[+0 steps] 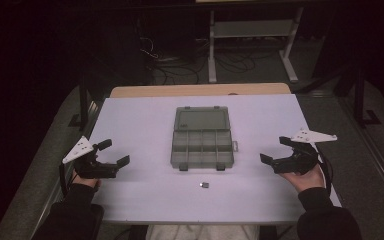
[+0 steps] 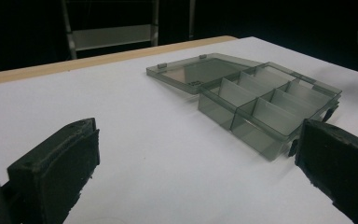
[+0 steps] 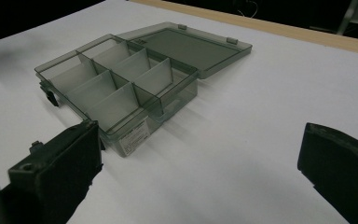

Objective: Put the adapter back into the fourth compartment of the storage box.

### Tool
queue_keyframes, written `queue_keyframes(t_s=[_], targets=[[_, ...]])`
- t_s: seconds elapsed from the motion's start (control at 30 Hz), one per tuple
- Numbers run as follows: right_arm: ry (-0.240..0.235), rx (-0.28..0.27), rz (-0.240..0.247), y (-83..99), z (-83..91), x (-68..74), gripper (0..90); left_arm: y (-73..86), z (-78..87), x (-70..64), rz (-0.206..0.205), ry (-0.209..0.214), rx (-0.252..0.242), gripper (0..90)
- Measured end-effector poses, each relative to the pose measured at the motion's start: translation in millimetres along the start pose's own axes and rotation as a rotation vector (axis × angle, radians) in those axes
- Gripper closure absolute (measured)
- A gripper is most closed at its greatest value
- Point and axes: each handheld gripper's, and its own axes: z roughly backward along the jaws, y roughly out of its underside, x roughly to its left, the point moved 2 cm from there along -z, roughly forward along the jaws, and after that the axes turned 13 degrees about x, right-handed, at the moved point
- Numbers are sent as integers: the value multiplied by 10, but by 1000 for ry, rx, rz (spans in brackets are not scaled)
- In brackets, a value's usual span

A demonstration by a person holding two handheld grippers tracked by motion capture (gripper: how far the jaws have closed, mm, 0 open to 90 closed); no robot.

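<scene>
A smoky clear plastic organiser box (image 1: 202, 145) lies at the middle of the white table, its lid (image 1: 202, 120) folded flat away from me and its several compartments bare. A small dark part (image 1: 204, 185) lies on the table just in front of the box. My left gripper (image 1: 114, 152) rests at the table's left, open, jaws aimed toward the box (image 2: 265, 105). At the right, my right gripper (image 1: 275, 150) is open too, facing the box (image 3: 121, 88) from the other side. Nothing sits between either pair of jaws.
The white table top (image 1: 145, 125) has a wooden strip (image 1: 200, 90) along its far edge. Beyond it stand a metal frame (image 1: 252, 35) and cables (image 1: 180, 65) on the dark floor. Table edges fall close to both hands.
</scene>
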Motion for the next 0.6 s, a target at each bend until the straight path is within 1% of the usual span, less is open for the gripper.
queue_keyframes(t_s=[0.33,0.6], targets=[[-6,0,7,3,5,9,0,-2,-1,-5,-6,0,-1,0],[3,3,15,4,2,13,0,-3,-2,-10,-6,4,-4,0]])
